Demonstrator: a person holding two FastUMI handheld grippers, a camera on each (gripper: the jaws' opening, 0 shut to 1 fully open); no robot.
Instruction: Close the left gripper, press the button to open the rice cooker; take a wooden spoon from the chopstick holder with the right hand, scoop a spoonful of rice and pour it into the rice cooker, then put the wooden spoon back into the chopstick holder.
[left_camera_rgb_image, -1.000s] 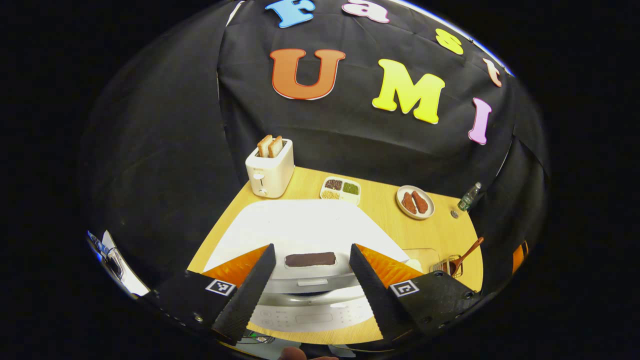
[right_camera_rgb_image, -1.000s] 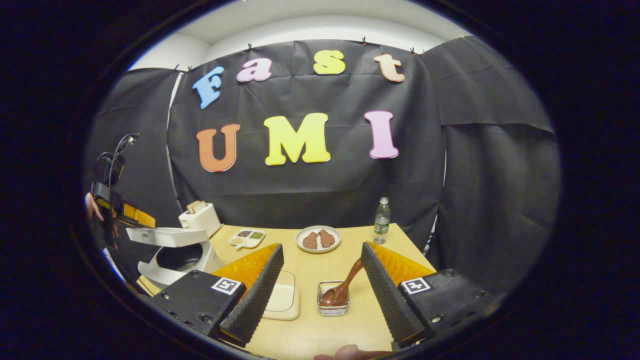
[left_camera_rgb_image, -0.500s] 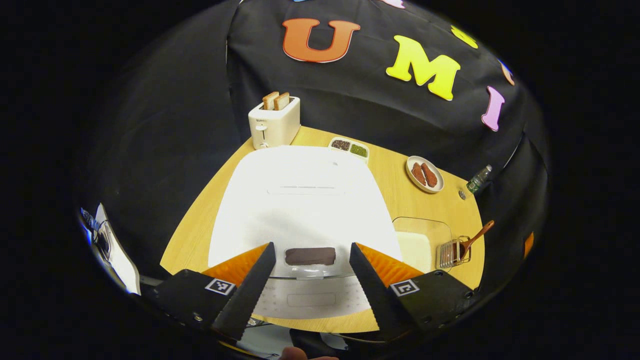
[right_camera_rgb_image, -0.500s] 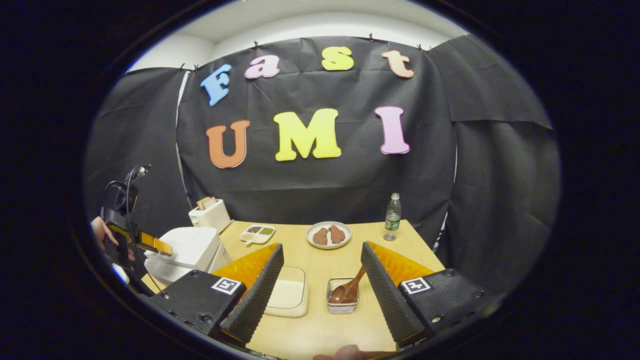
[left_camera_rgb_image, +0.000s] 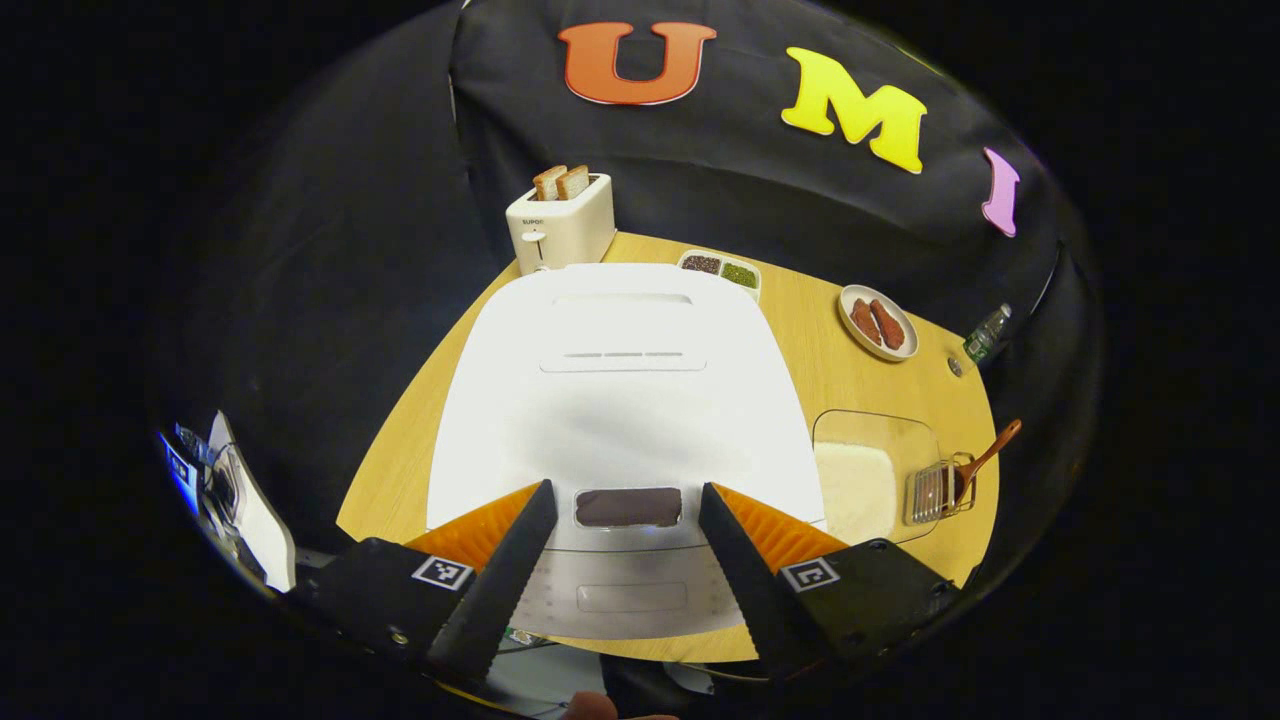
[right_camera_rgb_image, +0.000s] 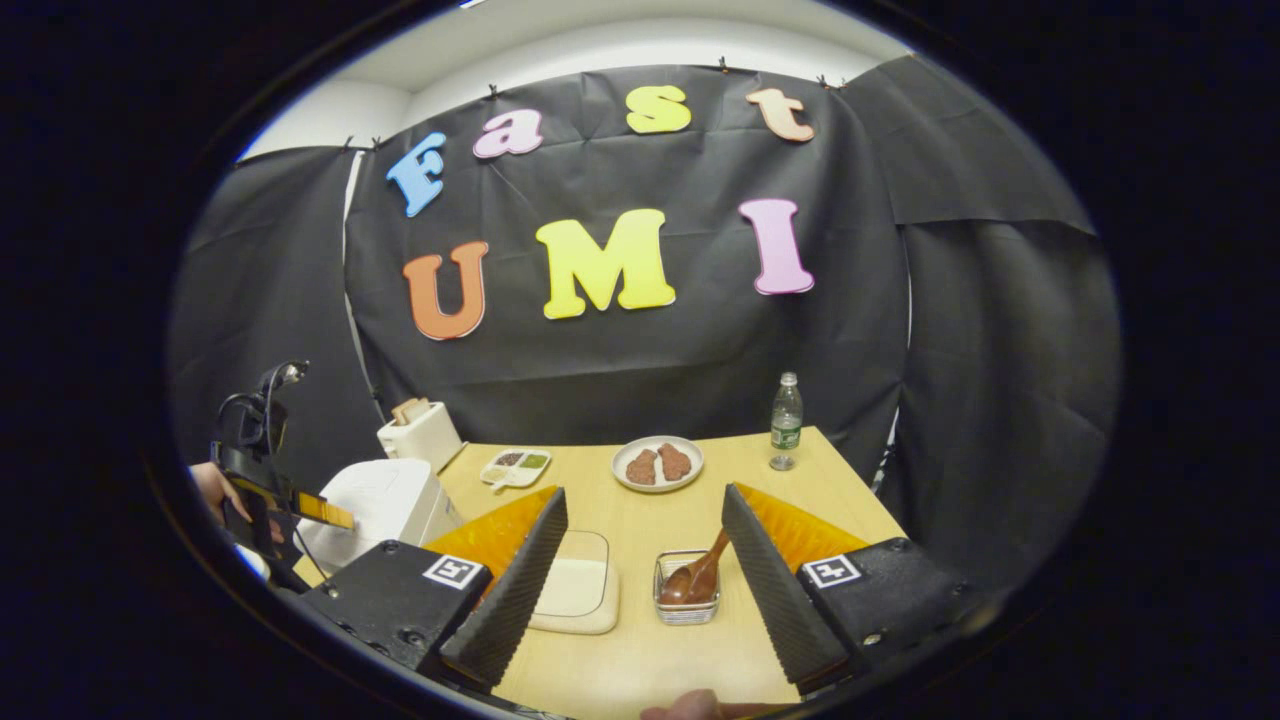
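Hovering left gripper (left_camera_rgb_image: 625, 555) w/ jaws wide apart, nothing btwn, above rice cooker (left_camera_rgb_image: 615, 400) front edge; lid sitting shut, dark button (left_camera_rgb_image: 628, 507) just ahead btwn fingers. Needing to shut jaws first; button prob stiff, lid springy. Holding right gripper (right_camera_rgb_image: 640, 560) also spread, empty, short of chopstick holder (right_camera_rgb_image: 686, 600). Wooden spoon (right_camera_rgb_image: 700, 575) leaning in it: light, rigid, smooth; prob gripping upper handle. Leaving room around holder; rice dish (right_camera_rgb_image: 575, 595) just beside, table edge (right_camera_rgb_image: 850, 500) near.

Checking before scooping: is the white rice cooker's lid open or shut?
Shut: the white rice cooker shows its flat lid lying down over the body in both gripper views.
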